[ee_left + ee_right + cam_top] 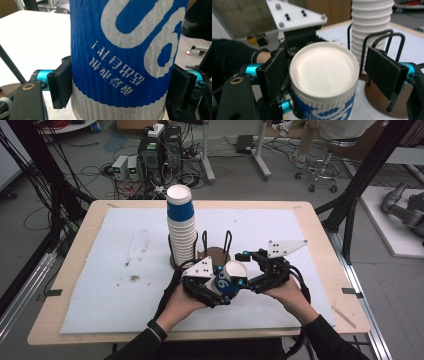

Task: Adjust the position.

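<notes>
Your left gripper (220,287) has its jaws pressed on both sides of the blue paper cup (229,279) (held upside down, white base up), just in front of the wire rack (216,251) with its cup stack (181,225). Your right gripper (322,75) stands open around the cup's base, its right pad (384,72) clear of it.

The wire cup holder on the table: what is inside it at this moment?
A tall stack of paper cups stands in one side of the wire cup holder. The other side shows its brown base. The stack covers the base beneath it.
</notes>
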The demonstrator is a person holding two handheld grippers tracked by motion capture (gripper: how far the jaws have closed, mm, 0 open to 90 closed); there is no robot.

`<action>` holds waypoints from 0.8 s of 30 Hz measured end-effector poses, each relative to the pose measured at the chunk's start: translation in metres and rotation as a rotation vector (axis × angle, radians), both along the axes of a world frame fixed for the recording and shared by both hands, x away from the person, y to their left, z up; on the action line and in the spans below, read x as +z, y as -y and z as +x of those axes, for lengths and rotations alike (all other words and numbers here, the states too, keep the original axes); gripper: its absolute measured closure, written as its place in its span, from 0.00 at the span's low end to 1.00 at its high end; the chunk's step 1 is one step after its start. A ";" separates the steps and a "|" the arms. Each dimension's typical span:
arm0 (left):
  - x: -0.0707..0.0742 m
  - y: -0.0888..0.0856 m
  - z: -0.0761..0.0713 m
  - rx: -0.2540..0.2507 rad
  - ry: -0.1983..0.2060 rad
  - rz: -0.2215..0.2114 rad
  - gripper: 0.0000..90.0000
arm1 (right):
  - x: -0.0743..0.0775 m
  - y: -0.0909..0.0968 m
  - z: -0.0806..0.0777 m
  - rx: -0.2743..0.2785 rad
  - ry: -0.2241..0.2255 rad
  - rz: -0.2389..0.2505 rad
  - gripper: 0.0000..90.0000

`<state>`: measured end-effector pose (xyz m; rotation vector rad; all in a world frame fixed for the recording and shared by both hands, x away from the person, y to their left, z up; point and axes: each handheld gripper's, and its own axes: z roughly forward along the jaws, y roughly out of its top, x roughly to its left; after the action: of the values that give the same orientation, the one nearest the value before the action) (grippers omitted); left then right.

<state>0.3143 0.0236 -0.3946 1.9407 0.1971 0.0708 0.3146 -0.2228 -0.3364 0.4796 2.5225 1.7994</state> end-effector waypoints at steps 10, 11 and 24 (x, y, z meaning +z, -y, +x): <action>0.006 -0.002 -0.001 0.017 0.031 -0.011 0.20 | -0.003 -0.008 0.000 0.013 0.018 -0.082 0.33; 0.006 -0.003 -0.002 0.026 0.043 -0.040 0.18 | -0.003 -0.006 0.001 0.006 0.012 -0.064 0.33; 0.004 -0.013 0.001 0.026 0.012 -0.239 0.18 | -0.005 0.005 0.002 -0.014 -0.055 0.161 0.33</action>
<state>0.3149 0.0371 -0.3908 1.6994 0.2132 0.0732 0.3166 -0.2274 -0.3410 0.5562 2.4126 2.0216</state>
